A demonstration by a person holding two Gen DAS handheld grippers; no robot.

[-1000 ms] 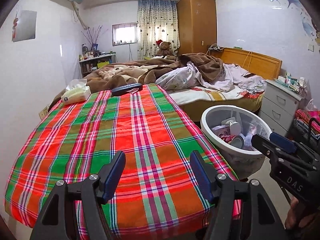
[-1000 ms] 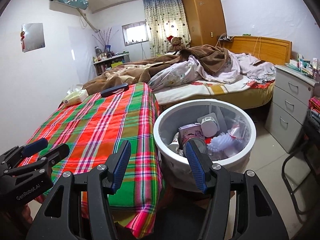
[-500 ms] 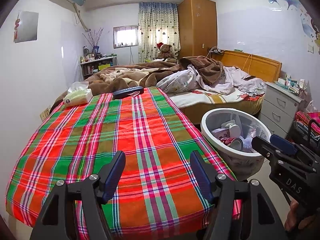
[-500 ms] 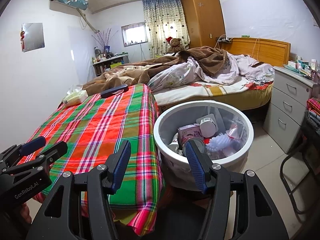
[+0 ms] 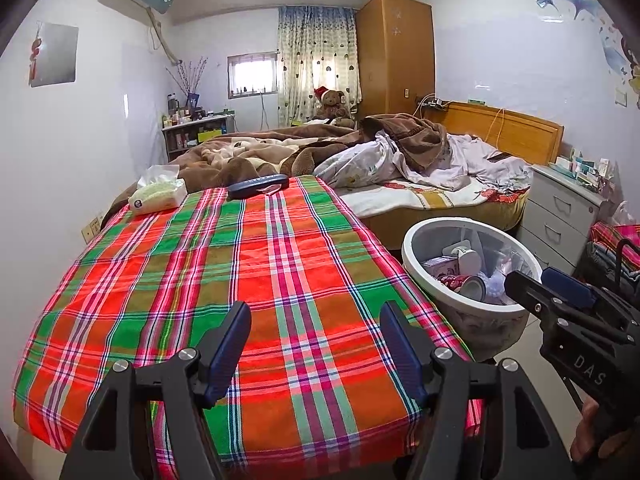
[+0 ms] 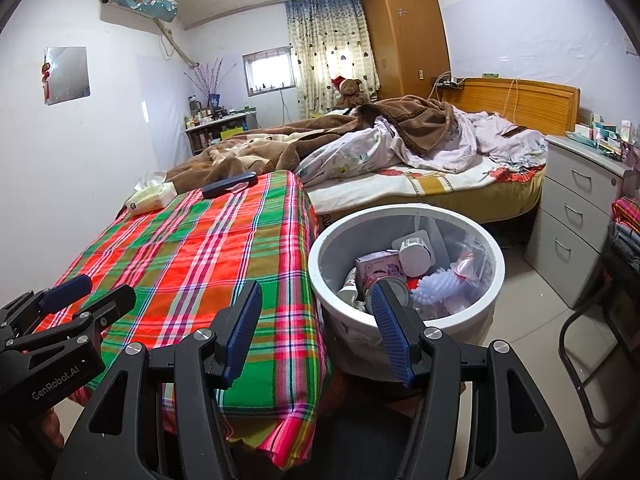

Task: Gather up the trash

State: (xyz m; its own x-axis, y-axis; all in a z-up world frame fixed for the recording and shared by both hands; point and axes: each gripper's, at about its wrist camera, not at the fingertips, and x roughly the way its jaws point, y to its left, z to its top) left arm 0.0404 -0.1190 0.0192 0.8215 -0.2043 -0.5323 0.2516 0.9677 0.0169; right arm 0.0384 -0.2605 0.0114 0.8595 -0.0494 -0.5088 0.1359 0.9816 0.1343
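Note:
A white round trash bin (image 5: 414, 258) stands on the floor to the right of the plaid-covered table (image 5: 240, 280); it also shows in the right wrist view (image 6: 320, 276). It holds a pink carton (image 6: 378, 264), a white cup (image 6: 414, 252), cans and clear plastic. My left gripper (image 5: 316, 344) is open and empty over the table's near edge. My right gripper (image 6: 314, 326) is open and empty, just in front of the bin's near rim. Each gripper shows in the other's view: the right gripper (image 5: 556, 292) and the left gripper (image 6: 86, 294).
A tissue pack (image 5: 158, 196) and a dark blue case (image 5: 258, 187) lie at the table's far end. An unmade bed (image 5: 400, 160) stands behind. A grey drawer unit (image 6: 576, 216) is at the right, and a black chair frame (image 6: 580, 352) stands near the bin.
Both grippers have drawn back and up a little from the table and bin. Both stay open and empty.

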